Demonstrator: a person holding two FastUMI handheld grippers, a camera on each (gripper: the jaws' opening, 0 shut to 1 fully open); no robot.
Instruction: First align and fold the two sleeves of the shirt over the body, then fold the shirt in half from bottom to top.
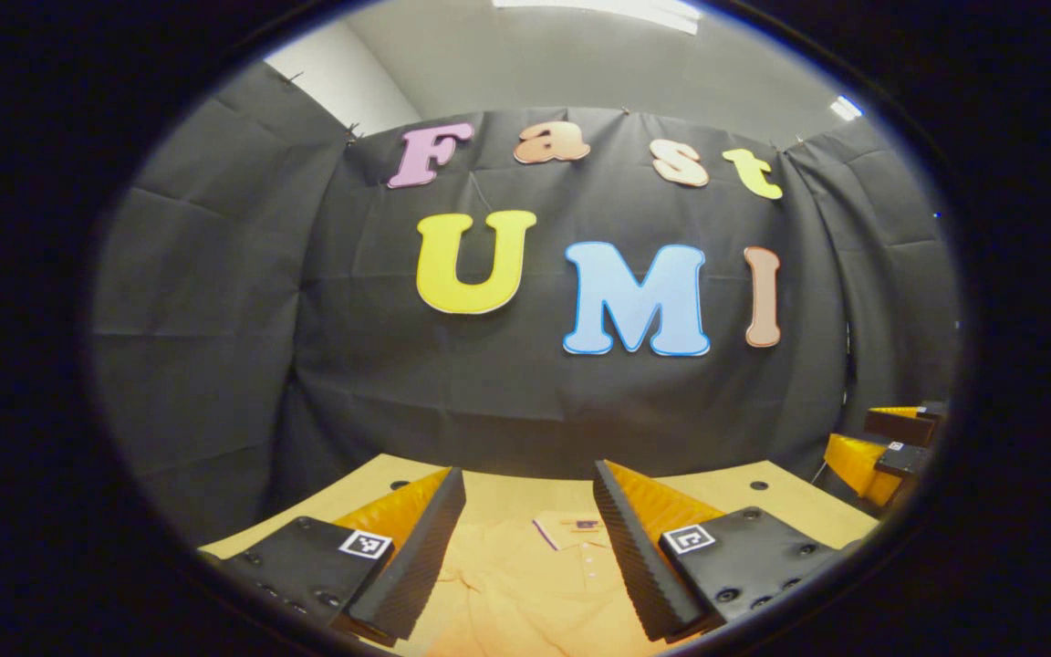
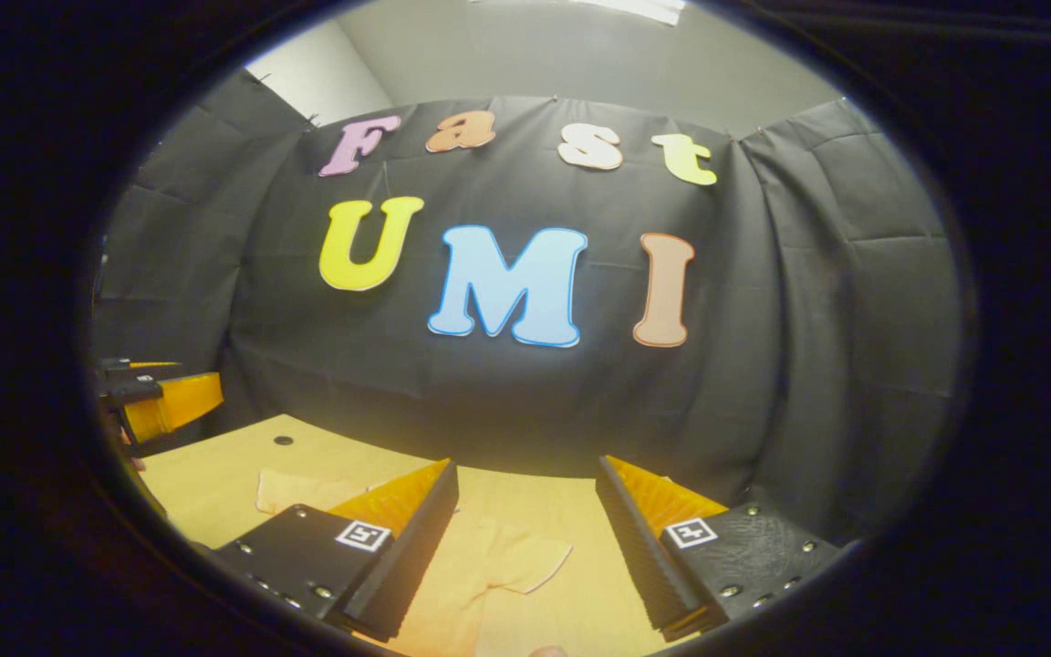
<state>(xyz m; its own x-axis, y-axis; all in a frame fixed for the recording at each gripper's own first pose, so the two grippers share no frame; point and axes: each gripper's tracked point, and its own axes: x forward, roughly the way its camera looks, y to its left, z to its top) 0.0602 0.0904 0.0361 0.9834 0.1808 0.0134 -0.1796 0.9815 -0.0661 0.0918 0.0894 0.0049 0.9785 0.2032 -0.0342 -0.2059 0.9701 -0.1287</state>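
Left claw: 2 fingers spread wide at the bottom of the left gripper view, nothing between them but air; it hangs above the shirt without touching it.
Right claw: fingers equally wide apart in the right gripper view, gripping nothing, raised over a sleeve.
Other claw seen from each side: in the left gripper view the right claw shows at the far right edge, cut off by the rim; in the right gripper view the left claw shows at the far left edge, also cut off.
Shirt: orange, lying flat on the tabletop, collar pointing toward the far wall, a short button placket below it; mild creases across the chest.
Sleeve: short, spread out flat to the side, not yet folded over the body; its hem edge shows clearly.
Tabletop: light wood, with small dark holes near the far corners.
In the way: each claw's own fingers cover the shirt's shoulders and sides.
Hard to make out: the shirt's lower half, below the view; a pale patch of cloth left of the right claw's fingers.
Wall: black cloth behind the tabletop.
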